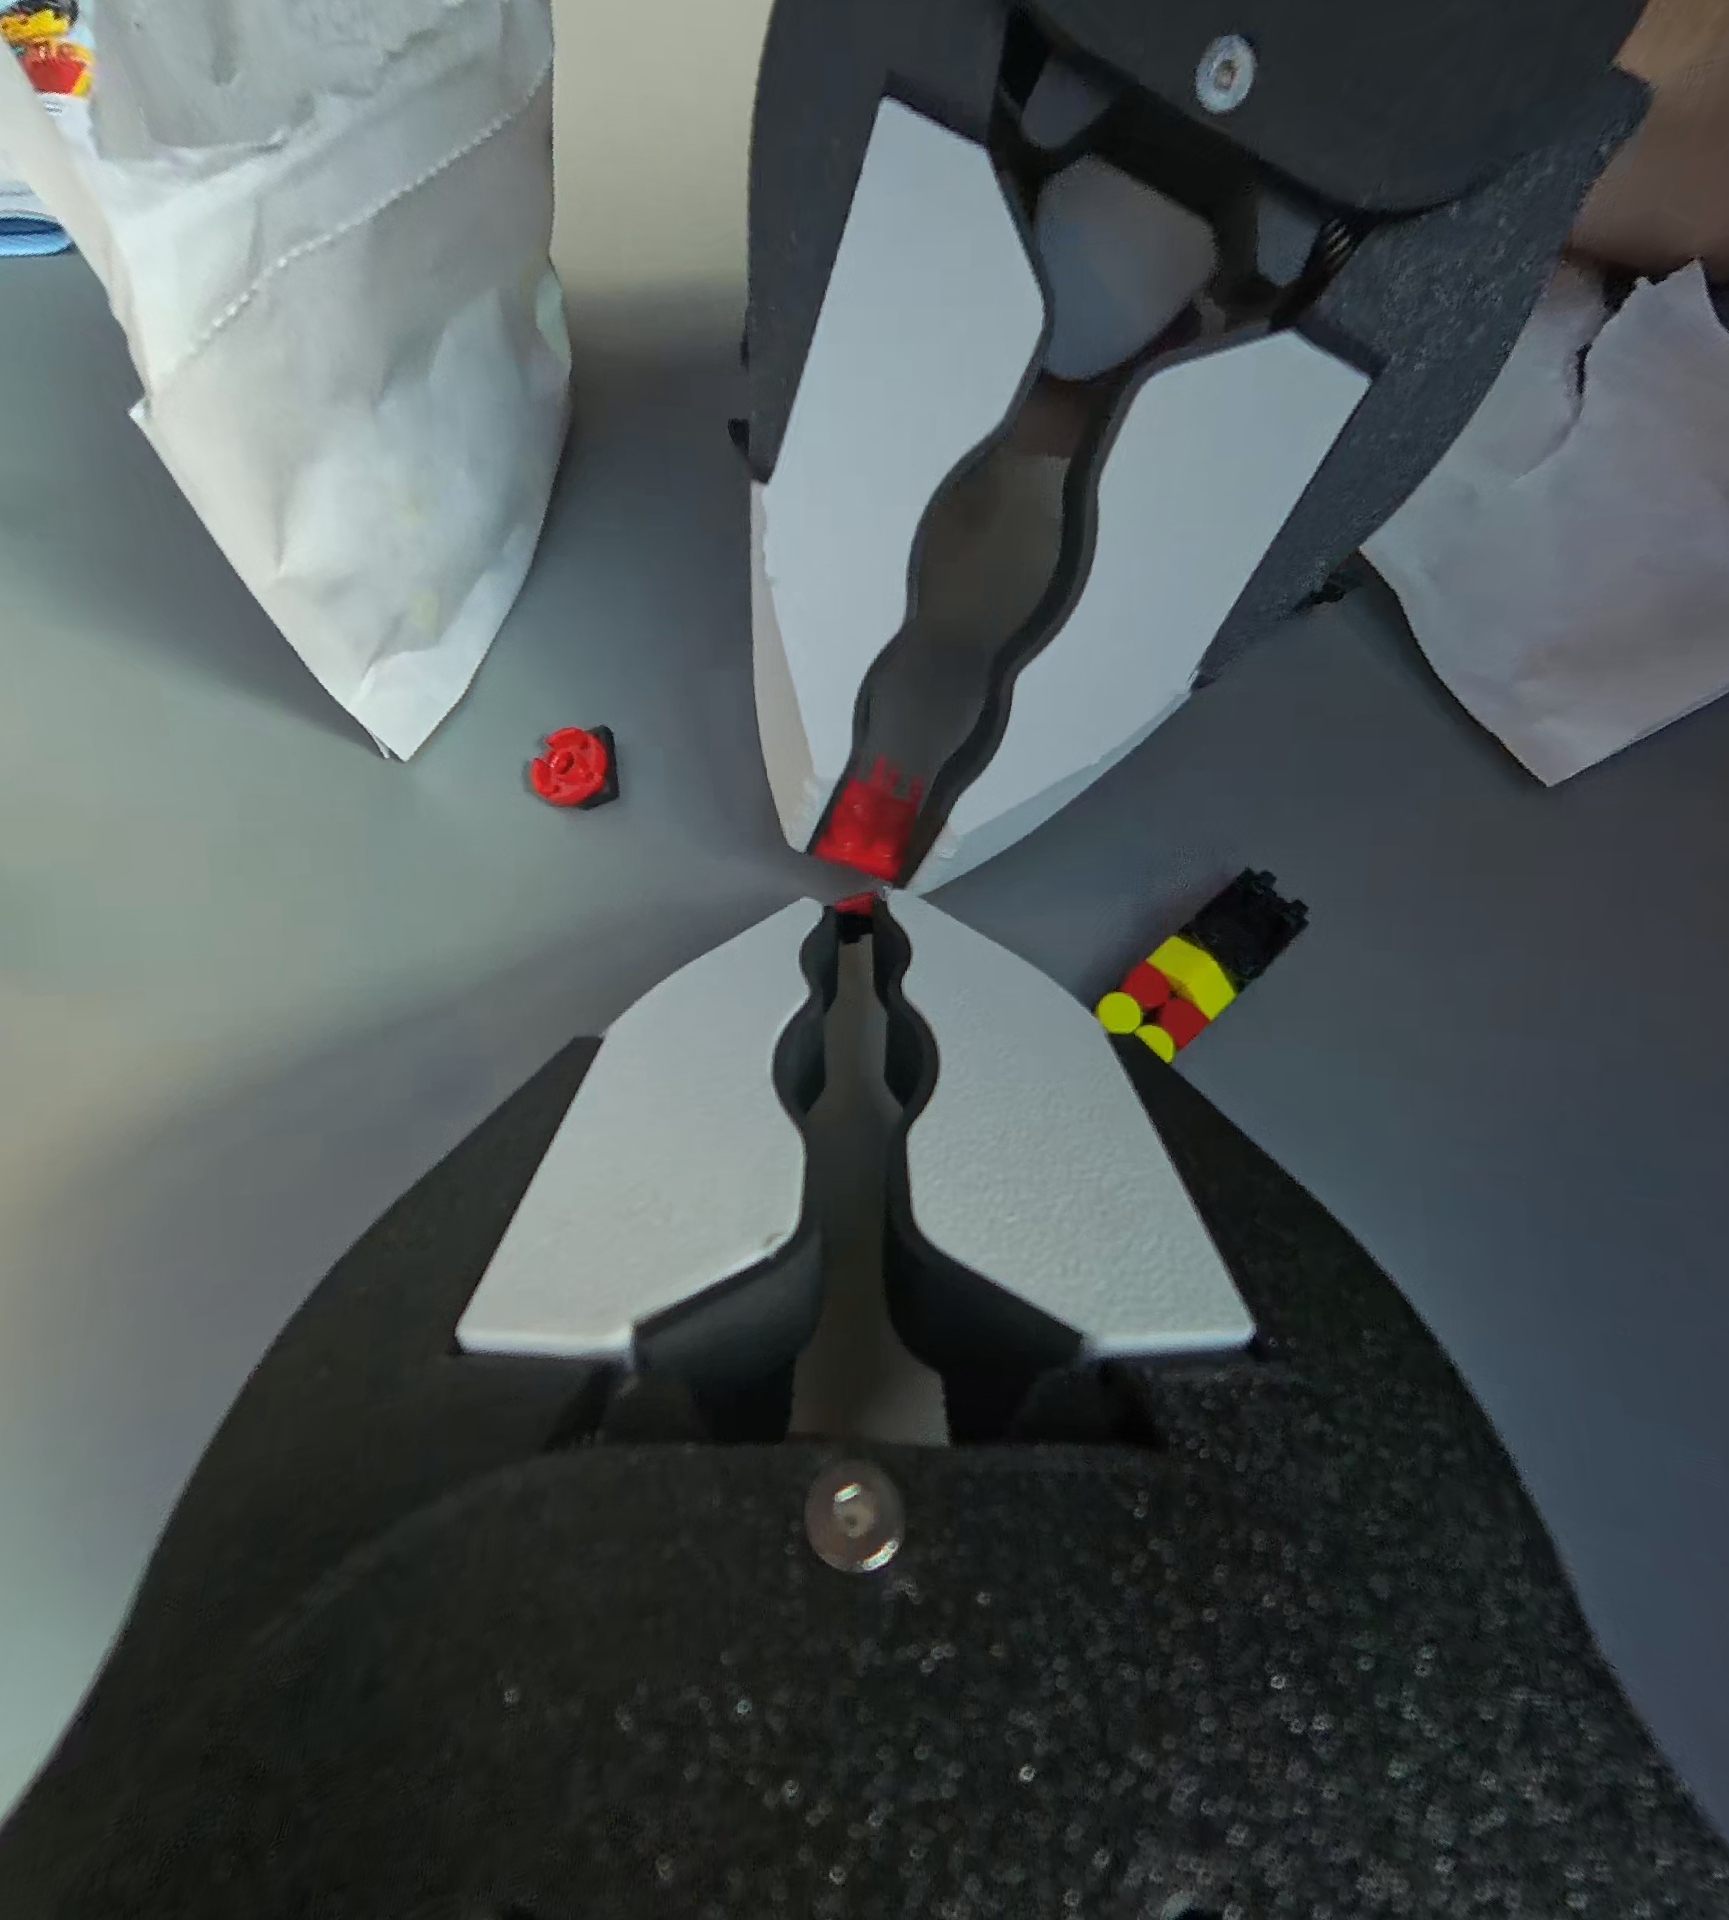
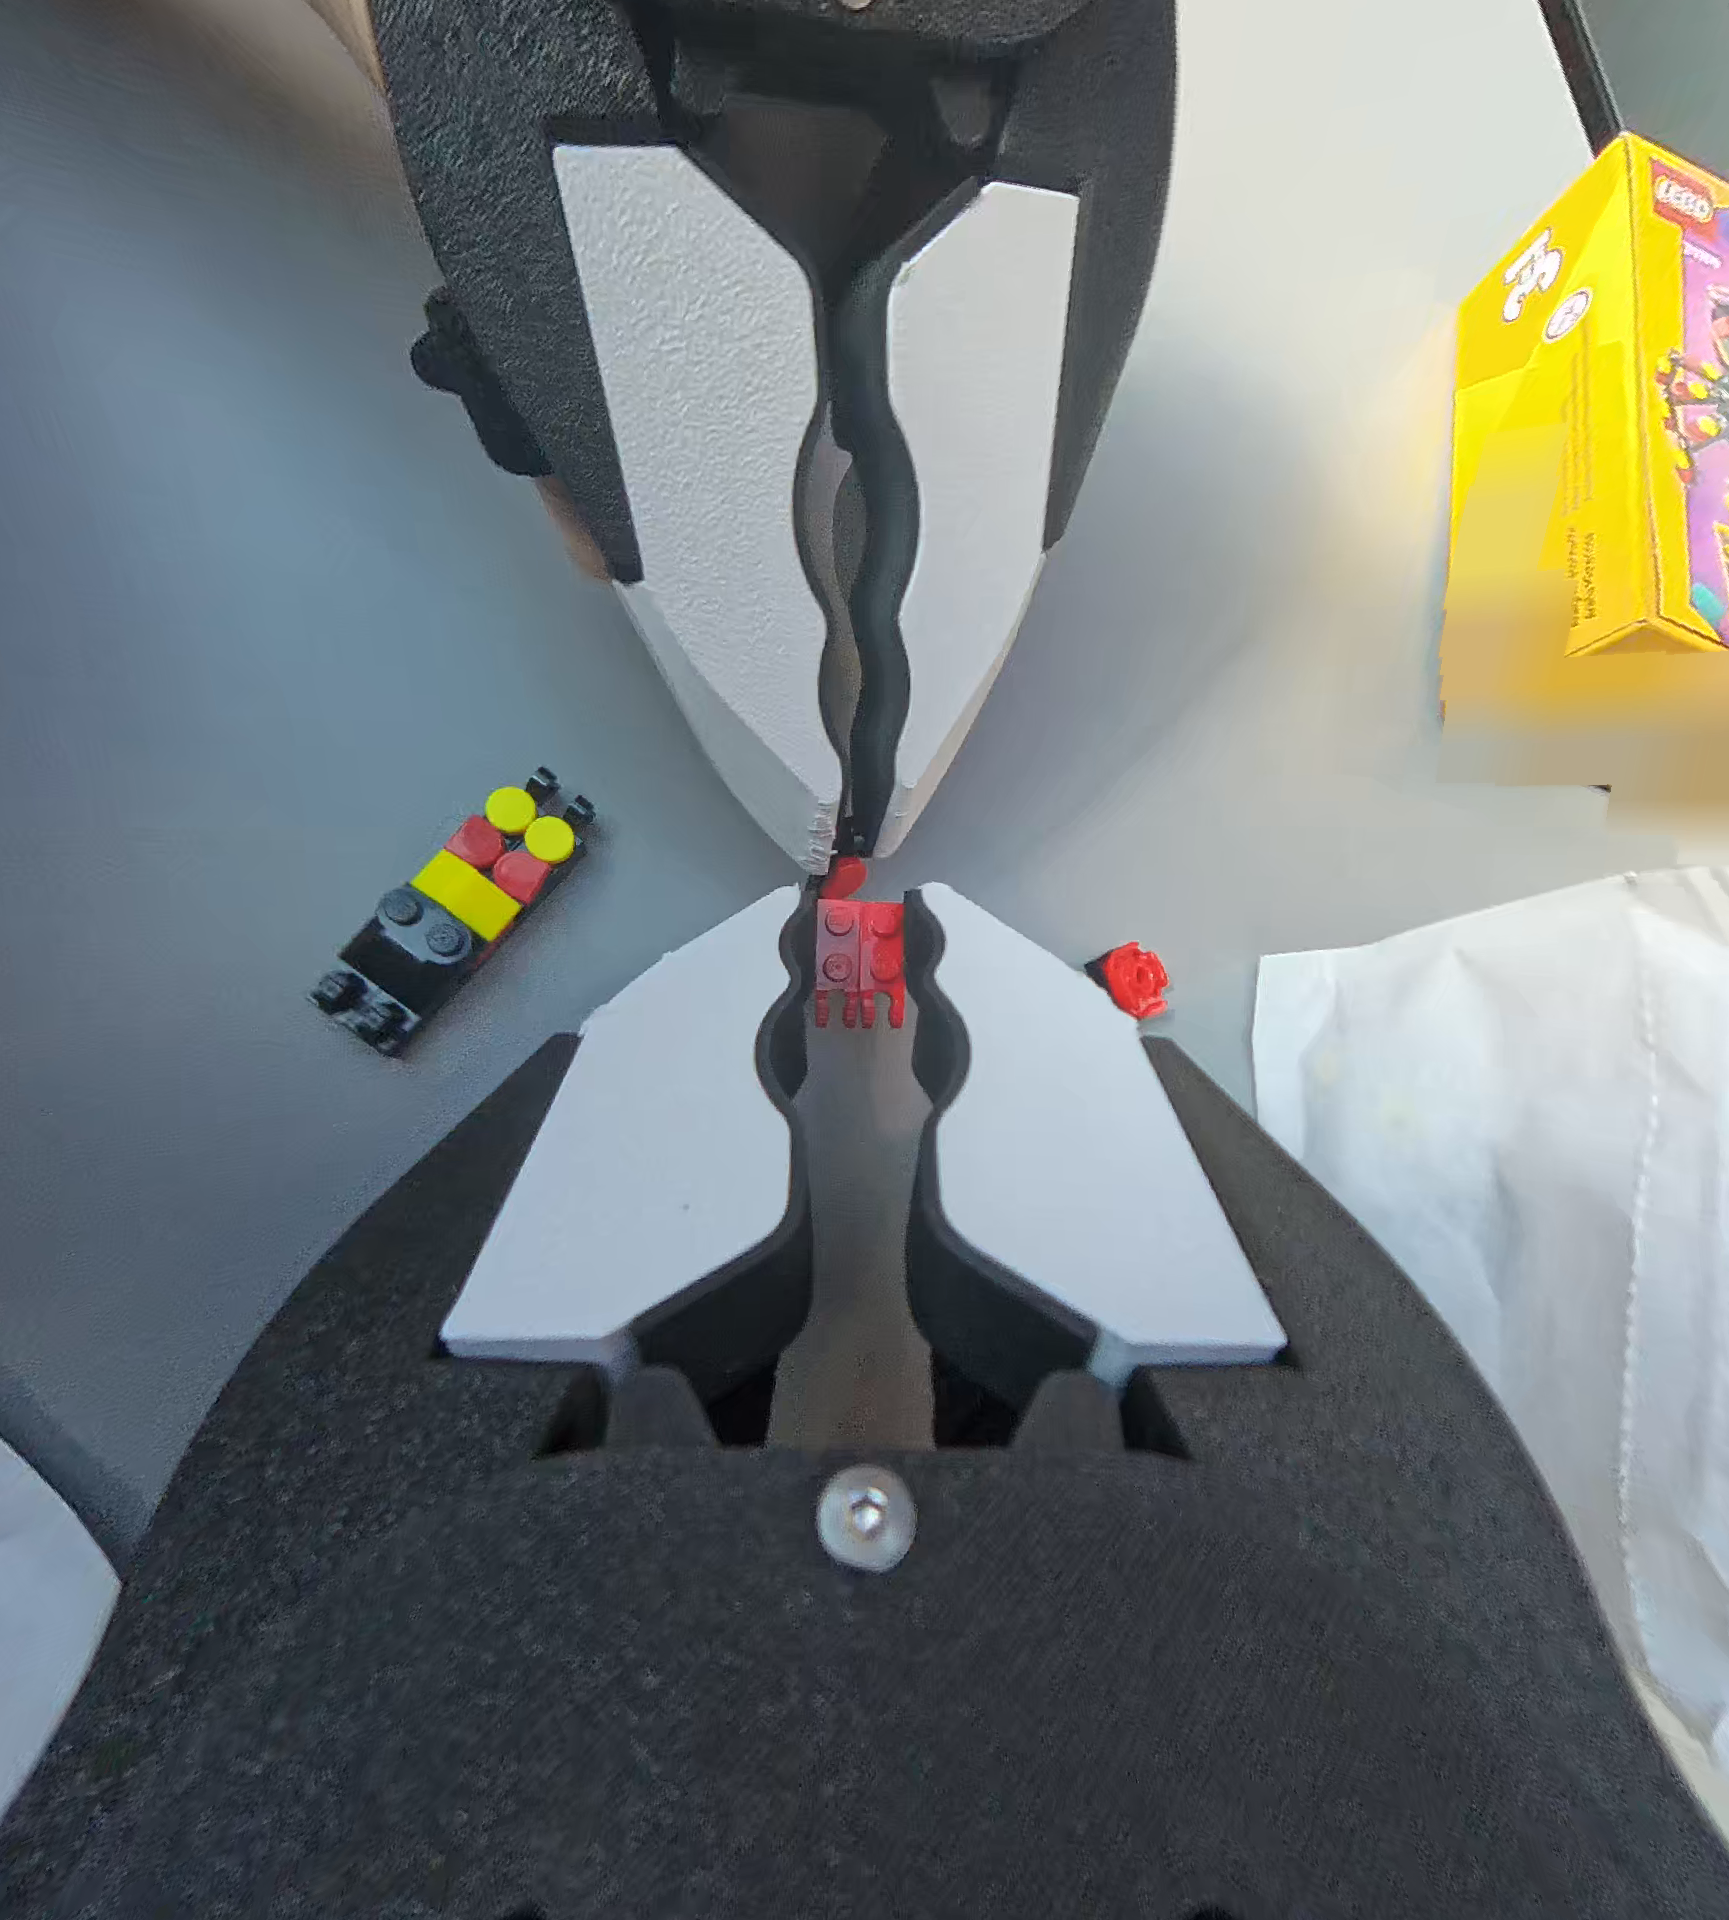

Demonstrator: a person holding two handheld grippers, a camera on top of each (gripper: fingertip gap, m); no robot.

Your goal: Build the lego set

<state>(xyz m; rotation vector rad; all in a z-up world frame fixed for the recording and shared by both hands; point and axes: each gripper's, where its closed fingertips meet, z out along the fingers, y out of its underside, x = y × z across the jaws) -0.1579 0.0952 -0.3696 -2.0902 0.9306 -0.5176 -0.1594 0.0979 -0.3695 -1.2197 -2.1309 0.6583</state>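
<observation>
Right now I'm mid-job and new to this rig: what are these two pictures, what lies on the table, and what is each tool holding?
Each picture comes from a camera mounted on a hand-held two-finger tool, looking along its fingers; no robot arm is involved. In the left wrist view, the left tool is at the bottom and the other tool faces it from above. The right wrist view mirrors this, with the right tool at the bottom.

The right tool grips a red studded plate with clips. The left tool pinches a small red piece, tip to tip with it.

On the grey table lie a black, red and yellow assembly, a round red piece, white paper bags and the yellow set box.
</observation>
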